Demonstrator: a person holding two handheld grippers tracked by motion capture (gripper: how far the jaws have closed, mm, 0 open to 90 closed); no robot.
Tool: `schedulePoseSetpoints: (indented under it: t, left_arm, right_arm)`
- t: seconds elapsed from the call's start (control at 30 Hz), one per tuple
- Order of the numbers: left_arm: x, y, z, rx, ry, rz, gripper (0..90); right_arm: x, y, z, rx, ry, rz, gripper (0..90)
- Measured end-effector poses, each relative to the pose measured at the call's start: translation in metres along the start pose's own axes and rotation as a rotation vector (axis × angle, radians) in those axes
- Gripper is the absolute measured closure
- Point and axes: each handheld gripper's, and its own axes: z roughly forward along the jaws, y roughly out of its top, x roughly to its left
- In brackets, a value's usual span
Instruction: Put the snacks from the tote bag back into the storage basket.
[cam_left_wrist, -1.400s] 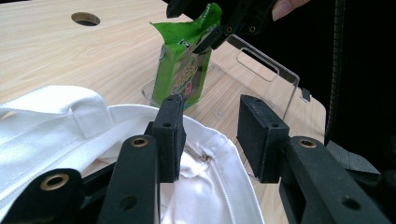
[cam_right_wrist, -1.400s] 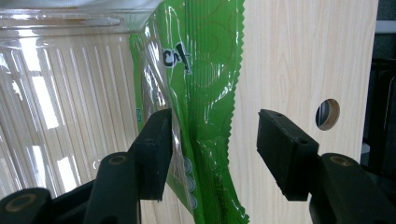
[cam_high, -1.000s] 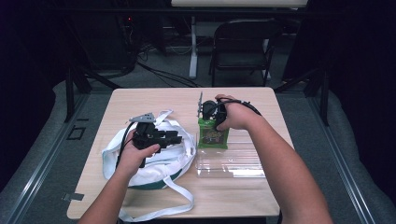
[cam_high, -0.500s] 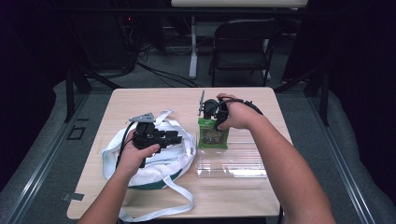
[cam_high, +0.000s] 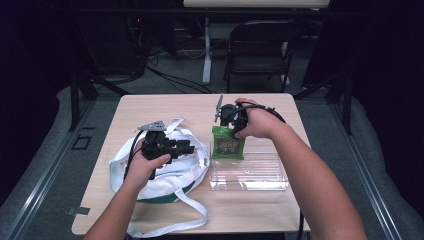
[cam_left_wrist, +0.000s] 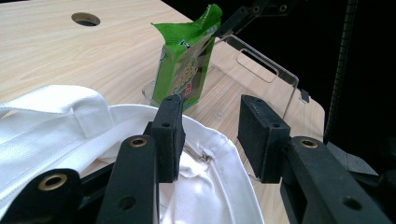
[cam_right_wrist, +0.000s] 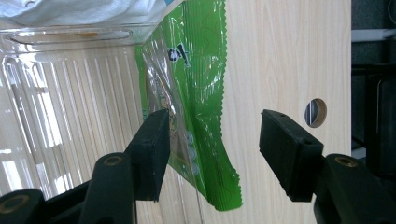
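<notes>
A green snack packet (cam_high: 228, 144) stands upright at the left end of a clear plastic tray (cam_high: 250, 172). My right gripper (cam_high: 230, 128) comes down on the packet's top from the far side. In the right gripper view its jaws have just been opening. The packet (cam_right_wrist: 201, 93) lies between them, close to one pad and well apart from the other, so the right gripper (cam_right_wrist: 212, 149) is open. My left gripper (cam_high: 186, 148) hovers over a white cloth bag (cam_high: 165, 172). Its jaws stand apart in the left gripper view (cam_left_wrist: 215, 135), over the bag's rim (cam_left_wrist: 210, 172), and the packet (cam_left_wrist: 184, 70) shows beyond.
The bag's long white straps (cam_high: 190, 220) trail toward the table's front edge. A round cable hole (cam_left_wrist: 86, 19) is cut in the wooden tabletop. A black folding chair (cam_high: 260, 50) stands behind the table, with cables on the floor around it.
</notes>
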Motion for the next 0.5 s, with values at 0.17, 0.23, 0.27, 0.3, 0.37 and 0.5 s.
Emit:
schedulePoseSetpoints:
  t: [0.17,0.23,0.27,0.3,0.37,0.5]
  left_arm:
    - [0.000,0.000,0.000,-0.001,0.000,0.000,60.3]
    - [0.001,0.000,-0.001,-0.002,0.002,0.000,60.3]
    - [0.001,0.000,-0.001,-0.004,0.003,0.000,60.3]
    - [0.001,0.000,-0.001,-0.003,0.003,0.000,60.3]
    - [0.001,0.000,-0.001,-0.003,0.004,0.000,60.3]
    - [0.001,0.000,-0.001,0.000,0.006,0.000,60.1]
  right_arm:
    - [0.002,-0.003,-0.008,-0.020,-0.007,0.004,43.2]
    - [0.003,-0.004,-0.011,-0.016,-0.009,-0.004,43.2]
    - [0.004,-0.005,-0.012,-0.022,-0.012,-0.001,43.2]
    - [0.005,-0.005,-0.014,-0.028,-0.014,0.001,43.2]
    - [0.005,-0.006,-0.017,-0.035,-0.015,0.004,43.1]
    - [0.007,-0.010,-0.024,-0.047,-0.020,0.012,42.9]
